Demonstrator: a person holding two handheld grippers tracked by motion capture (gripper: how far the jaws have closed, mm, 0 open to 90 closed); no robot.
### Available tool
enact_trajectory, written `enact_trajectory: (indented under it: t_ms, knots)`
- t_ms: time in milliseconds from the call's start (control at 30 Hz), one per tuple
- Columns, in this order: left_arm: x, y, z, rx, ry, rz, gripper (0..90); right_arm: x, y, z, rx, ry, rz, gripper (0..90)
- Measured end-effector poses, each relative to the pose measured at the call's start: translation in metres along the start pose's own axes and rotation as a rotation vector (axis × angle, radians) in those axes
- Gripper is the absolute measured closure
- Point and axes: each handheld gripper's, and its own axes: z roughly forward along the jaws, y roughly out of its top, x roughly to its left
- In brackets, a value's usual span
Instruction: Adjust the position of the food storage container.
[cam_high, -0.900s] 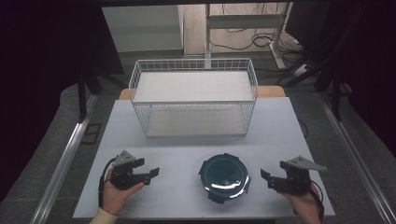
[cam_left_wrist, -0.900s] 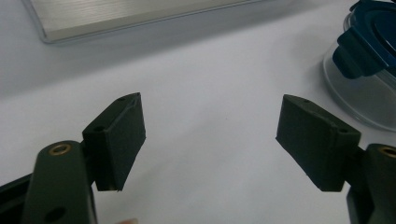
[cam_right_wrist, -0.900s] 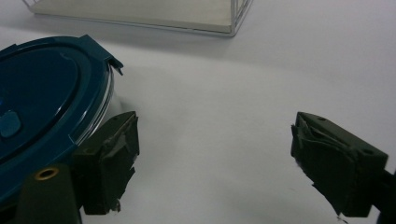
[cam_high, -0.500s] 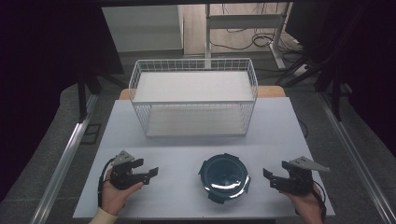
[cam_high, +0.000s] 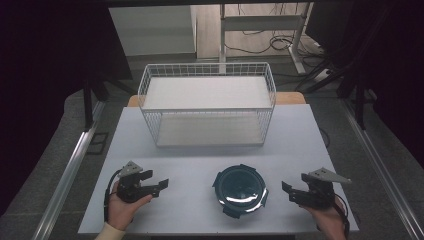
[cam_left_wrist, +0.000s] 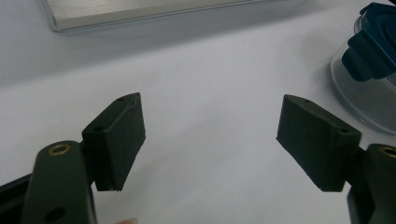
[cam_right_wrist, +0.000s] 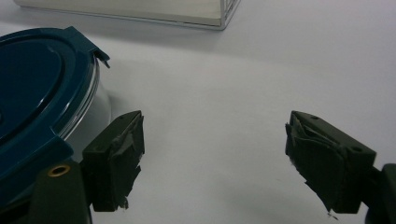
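Tools (cam_high: 162, 184) (cam_high: 287, 189): 2, open; 1 container (cam_high: 240, 189); 1 basket (cam_high: 207, 103).

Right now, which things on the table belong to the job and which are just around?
In the job: lidded container between the grippers; left gripper and right gripper, both open and empty.
Just around: wire basket at the far side; cables on the floor.

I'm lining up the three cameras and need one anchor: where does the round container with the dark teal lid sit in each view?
High view: container low centre, between the grippers.
Left gripper view: top right corner, cut by the frame.
Right gripper view: left side, beside the left jaw.
Shared landmark: the wire basket, whose base edge runs along the top of both gripper views.
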Motion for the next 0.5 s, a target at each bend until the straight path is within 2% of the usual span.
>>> enact_trajectory:
  t_ms: [267,367,400,500]
  knots:
    - [0.000,0.000,-0.001,-0.006,0.003,0.001,22.3,0.001,0.003,-0.006,0.005,-0.007,-0.004,22.0]
    - [0.000,0.000,-0.001,-0.006,0.004,0.001,22.2,0.001,0.004,-0.010,0.004,-0.009,-0.019,24.0]
    - [0.000,0.000,-0.001,-0.006,0.003,0.001,22.2,0.003,0.007,-0.015,0.012,-0.004,-0.041,26.1]
    - [0.000,0.000,-0.001,-0.004,0.003,0.002,22.2,0.006,0.009,-0.020,0.030,0.008,-0.063,29.3]
